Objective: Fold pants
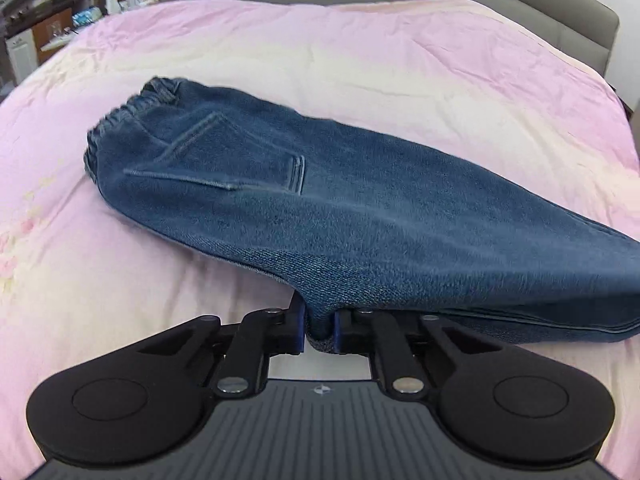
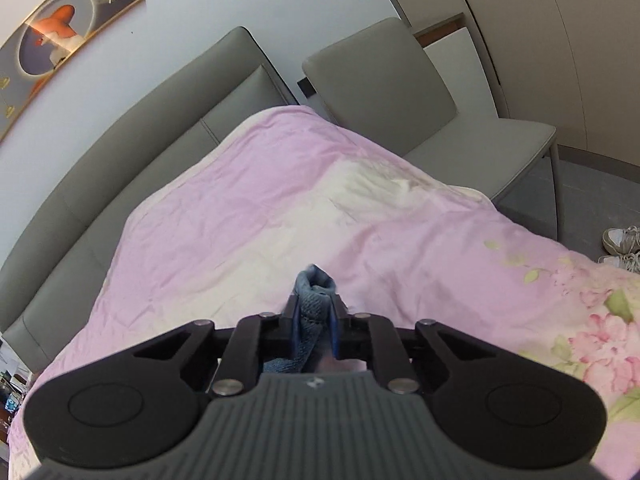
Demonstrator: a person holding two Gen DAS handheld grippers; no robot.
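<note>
Left wrist: coarse-twill denim pants, pinched by left gripper.

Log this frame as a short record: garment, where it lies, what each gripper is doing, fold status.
garment: blue jeans, back pocket up
surface: pink bedspread on a bed with a grey headboard
waistband: elastic, at the far left, resting on the bedspread
left gripper: jaws shut on a pinch of denim, that end lifted
right gripper: jaws shut on bunched denim
fold status: legs appear stacked together; no crosswise fold yet
nearby: grey chair, white sneakers on the floor
</note>
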